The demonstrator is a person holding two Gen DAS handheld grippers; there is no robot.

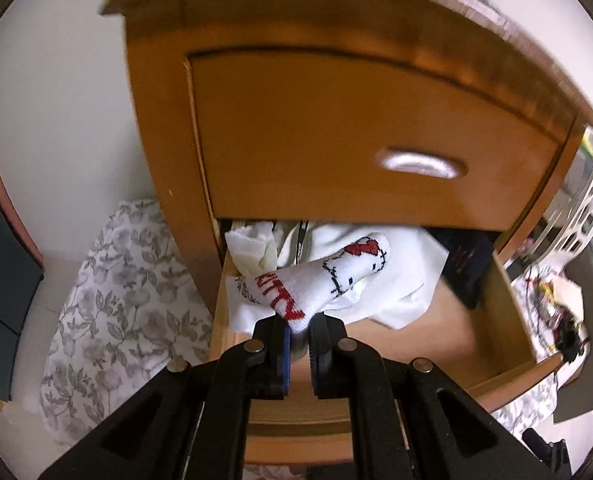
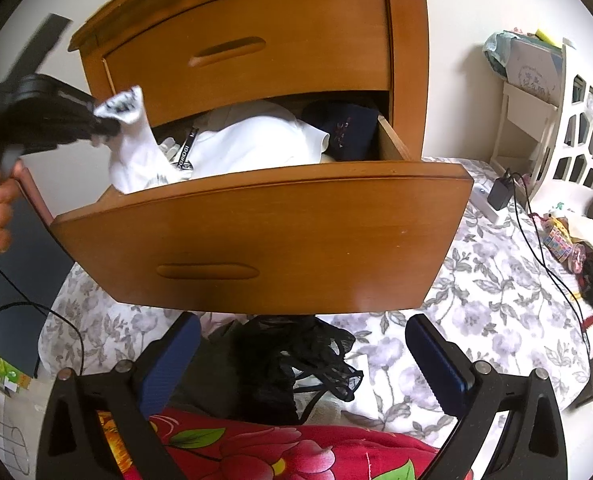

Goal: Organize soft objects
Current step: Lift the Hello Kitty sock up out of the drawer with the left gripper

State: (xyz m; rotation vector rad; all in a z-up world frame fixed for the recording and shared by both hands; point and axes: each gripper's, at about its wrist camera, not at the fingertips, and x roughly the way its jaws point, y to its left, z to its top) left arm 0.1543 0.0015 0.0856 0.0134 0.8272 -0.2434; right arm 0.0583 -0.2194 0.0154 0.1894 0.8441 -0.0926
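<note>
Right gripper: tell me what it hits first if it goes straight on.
Probably the black mesh garment lying between the open fingers of the right gripper, on the floral bedding below the open drawer's front; depth is unclear.

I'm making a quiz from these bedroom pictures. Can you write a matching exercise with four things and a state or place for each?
Things:
1. white sock
2. lower drawer
3. right gripper
4. black mesh garment

States or places:
A. pulled out
B. open, holding nothing
C. on the flowered bedspread, below the drawer front
D. pinched in the left gripper

Pairs: 1-D, 2-A, 3-B, 4-C
</note>
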